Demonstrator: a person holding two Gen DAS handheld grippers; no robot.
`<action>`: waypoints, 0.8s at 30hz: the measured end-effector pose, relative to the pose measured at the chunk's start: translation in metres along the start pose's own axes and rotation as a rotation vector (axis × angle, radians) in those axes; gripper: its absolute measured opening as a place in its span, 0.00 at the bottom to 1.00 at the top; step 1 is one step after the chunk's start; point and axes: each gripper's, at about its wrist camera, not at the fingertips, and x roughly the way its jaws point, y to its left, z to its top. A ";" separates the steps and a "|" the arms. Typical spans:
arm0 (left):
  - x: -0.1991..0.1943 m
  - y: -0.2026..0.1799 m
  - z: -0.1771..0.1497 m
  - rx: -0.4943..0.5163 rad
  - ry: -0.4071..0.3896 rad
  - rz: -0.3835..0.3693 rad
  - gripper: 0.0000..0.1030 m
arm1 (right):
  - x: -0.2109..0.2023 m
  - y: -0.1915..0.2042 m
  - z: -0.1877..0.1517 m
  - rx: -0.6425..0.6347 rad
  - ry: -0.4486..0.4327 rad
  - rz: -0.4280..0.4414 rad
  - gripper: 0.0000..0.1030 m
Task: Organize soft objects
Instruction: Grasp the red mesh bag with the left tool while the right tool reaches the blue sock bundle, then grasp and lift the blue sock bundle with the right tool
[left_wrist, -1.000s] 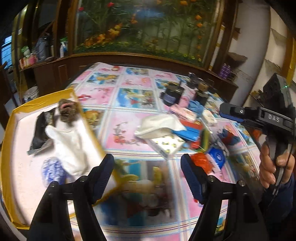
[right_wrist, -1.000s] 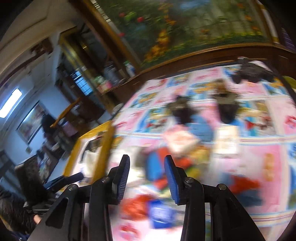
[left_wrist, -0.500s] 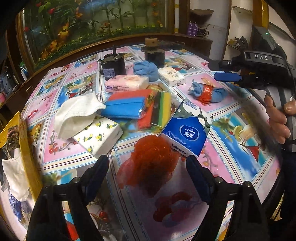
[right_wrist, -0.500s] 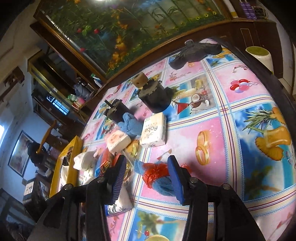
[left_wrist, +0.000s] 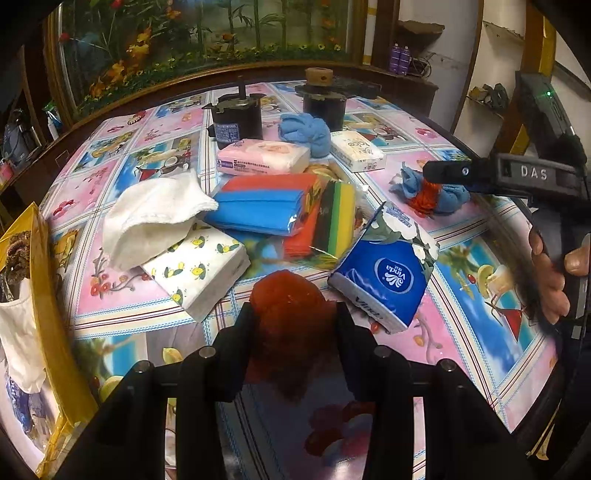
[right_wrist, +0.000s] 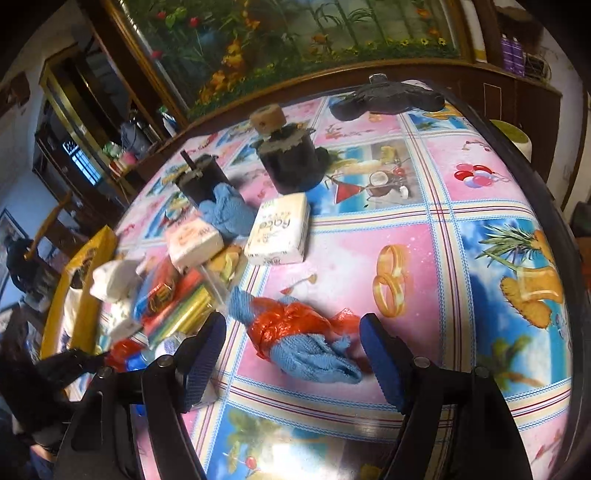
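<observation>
Red mesh puff (left_wrist: 291, 295) sits on the surface (left_wrist: 480, 295) at the near edge of the pile, pinched between the left claw (left_wrist: 293, 321) fingers, which have just been closing on it and now press both its sides. Just right of it leans a blue tissue pack (left_wrist: 384, 269); just left, a white lemon-print tissue pack (left_wrist: 199, 269) with a white cloth (left_wrist: 155, 214) on top. Behind, a stack of coloured sponges (left_wrist: 280, 210) crowds the middle. Yellow-rimmed tray (left_wrist: 44, 280) lies at the left, already holding cloth items; little free room between tray and pile.

Blue cloth wrapped in a red bag (right_wrist: 295, 336) lies apart from the pile on open pink surface, with clear space to its right and the surface edge (right_wrist: 546, 206) beyond. Right claw (right_wrist: 295, 358) is spread wide, jaws just been opening, one finger on each side of the bundle, pads not pressing it.
</observation>
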 end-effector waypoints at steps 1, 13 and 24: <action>0.000 0.000 0.001 -0.001 0.000 0.001 0.40 | 0.003 0.001 -0.001 -0.008 0.010 -0.004 0.59; -0.010 0.003 0.003 -0.024 -0.038 0.003 0.38 | -0.017 -0.004 0.004 0.023 -0.119 -0.009 0.40; -0.031 0.006 0.005 -0.041 -0.089 -0.004 0.38 | -0.031 0.006 0.005 0.031 -0.189 0.059 0.40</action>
